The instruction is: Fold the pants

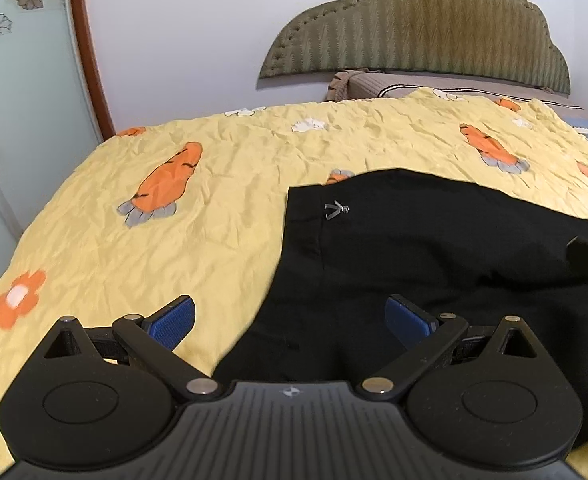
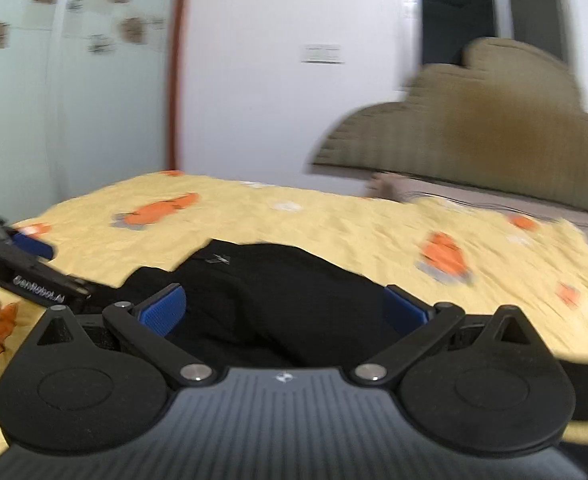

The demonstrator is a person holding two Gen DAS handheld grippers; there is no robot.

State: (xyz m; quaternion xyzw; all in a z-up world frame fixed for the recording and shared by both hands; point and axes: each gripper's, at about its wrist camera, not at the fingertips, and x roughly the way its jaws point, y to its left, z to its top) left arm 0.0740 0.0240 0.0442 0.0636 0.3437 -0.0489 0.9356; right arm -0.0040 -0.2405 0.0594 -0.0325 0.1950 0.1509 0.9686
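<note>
Black pants (image 1: 433, 248) lie on the yellow bed cover, their waistband edge with a small grey logo (image 1: 335, 210) facing left. My left gripper (image 1: 290, 320) hovers open over the pants' near left edge, blue pads wide apart and nothing between them. In the right wrist view the pants (image 2: 278, 296) appear bunched into a low mound. My right gripper (image 2: 284, 306) stands open just above that mound, holding nothing. The left gripper (image 2: 30, 264) shows at the left edge of the right wrist view. The right wrist view is motion-blurred.
A yellow bed cover (image 1: 214, 220) with orange carrot and flower prints spans the bed. An olive padded headboard (image 1: 421, 28) leans on the white wall, with a brown pillow (image 1: 413, 86) under it. A frosted glass door (image 1: 18, 80) with a wooden frame stands at left.
</note>
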